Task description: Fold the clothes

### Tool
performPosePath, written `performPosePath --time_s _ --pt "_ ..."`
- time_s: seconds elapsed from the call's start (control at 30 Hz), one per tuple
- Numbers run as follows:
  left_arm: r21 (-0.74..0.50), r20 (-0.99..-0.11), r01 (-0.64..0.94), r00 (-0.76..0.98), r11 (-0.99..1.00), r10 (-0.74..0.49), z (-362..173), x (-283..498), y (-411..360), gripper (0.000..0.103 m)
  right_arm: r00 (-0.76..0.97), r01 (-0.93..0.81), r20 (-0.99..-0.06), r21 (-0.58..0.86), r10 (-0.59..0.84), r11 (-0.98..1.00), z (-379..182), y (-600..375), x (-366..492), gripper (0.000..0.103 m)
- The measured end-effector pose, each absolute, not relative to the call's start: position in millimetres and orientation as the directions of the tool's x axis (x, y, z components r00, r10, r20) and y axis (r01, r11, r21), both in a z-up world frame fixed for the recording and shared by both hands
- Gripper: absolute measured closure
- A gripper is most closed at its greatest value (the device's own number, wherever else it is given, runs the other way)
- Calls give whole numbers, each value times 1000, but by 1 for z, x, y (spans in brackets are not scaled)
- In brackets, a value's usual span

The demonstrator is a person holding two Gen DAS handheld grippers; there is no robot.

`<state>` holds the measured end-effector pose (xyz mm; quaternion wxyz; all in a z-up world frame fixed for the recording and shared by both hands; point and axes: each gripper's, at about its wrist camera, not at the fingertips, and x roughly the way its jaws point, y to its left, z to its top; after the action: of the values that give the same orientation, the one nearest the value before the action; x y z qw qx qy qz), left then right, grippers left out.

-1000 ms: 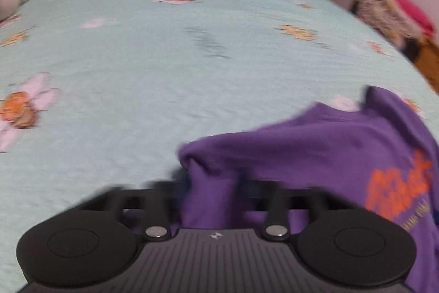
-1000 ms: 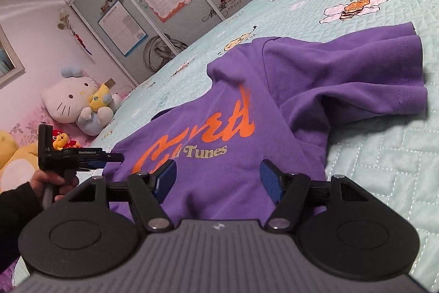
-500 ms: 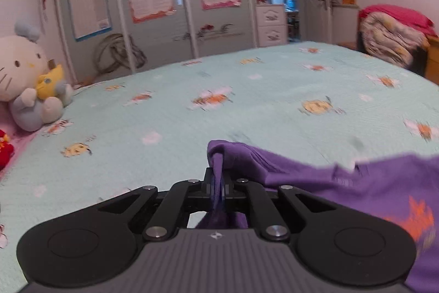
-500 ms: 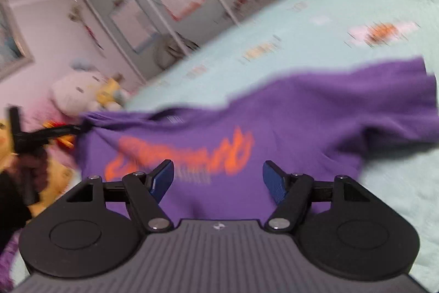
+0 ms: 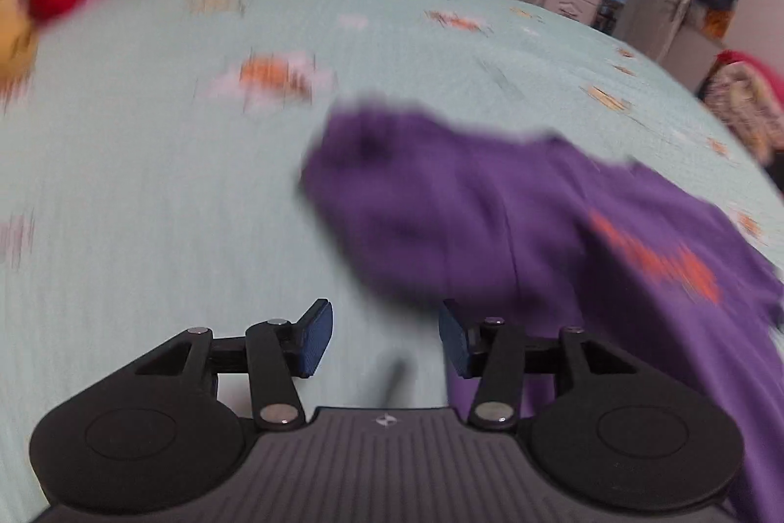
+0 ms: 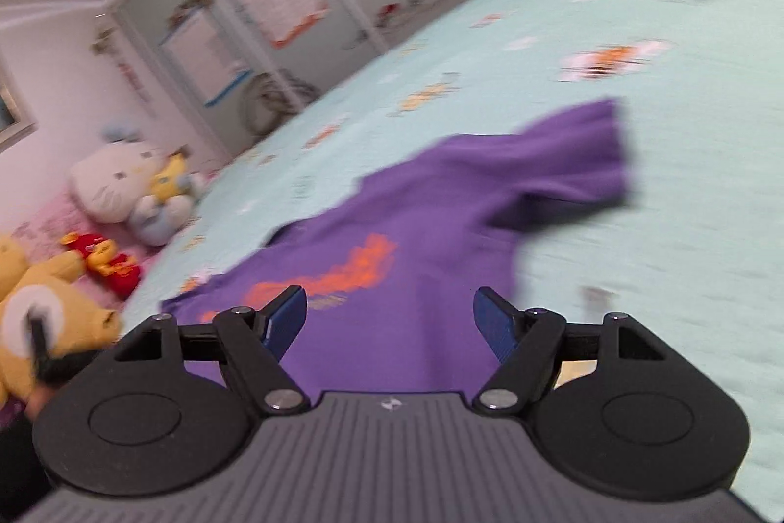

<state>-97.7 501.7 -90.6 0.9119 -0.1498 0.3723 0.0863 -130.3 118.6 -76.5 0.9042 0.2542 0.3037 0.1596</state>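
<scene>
left claw (image 5: 385, 336) agape, empty | right claw (image 6: 390, 322) agape | purple shirt (image 6: 441, 238) on bedspread (image 5: 147, 204)

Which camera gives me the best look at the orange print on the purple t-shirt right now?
The right wrist view: the orange print runs across the chest of the purple t-shirt, mid-frame though blurred. The left wrist view catches the print only near the right edge, smaller and more smeared.

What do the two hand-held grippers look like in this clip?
Both match: the left hand-held gripper and right hand-held gripper have a grey ribbed body with a small centre logo, round black discs either side, black linkage arms with silver pivots, and blue finger pads. No cables are visible.
</scene>
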Motion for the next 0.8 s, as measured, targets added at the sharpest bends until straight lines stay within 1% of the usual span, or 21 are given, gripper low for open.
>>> performPosePath --time_s 0.13,0.2,0.23,0.3,0.5,0.57,0.7,0.73,0.8 --pt "-257 -732 -252 681 933 -18 -106 -187 475 50 764 -37 -530 532 367 846 -83 80 -166 28" --pt "-276 -737 -240 674 931 -45 -106 -213 465 48 746 -19 -559 524 361 851 -84 67 -185 28" --pt "-285 -740 -233 670 930 -59 -106 -225 460 45 737 -9 -573 521 358 854 -85 61 -195 28" --pt "-304 -743 -221 663 927 -86 -106 -251 450 43 707 10 -597 544 378 839 -88 52 -206 28" --pt "-335 -750 -170 644 927 -153 -104 -272 428 40 650 37 -637 572 415 820 -98 57 -244 28" --pt "-346 -751 -153 636 926 -176 -104 -279 420 34 645 44 -641 575 416 817 -100 61 -255 28" --pt "-349 -755 -157 632 924 -178 -111 -289 404 31 630 39 -658 556 412 830 -99 67 -272 28" --pt "-352 -751 -159 636 922 -177 -113 -290 400 28 626 37 -660 557 415 830 -99 66 -276 28" --pt "-351 -743 -155 647 923 -173 -113 -290 394 28 622 50 -662 567 418 822 -102 63 -280 28"
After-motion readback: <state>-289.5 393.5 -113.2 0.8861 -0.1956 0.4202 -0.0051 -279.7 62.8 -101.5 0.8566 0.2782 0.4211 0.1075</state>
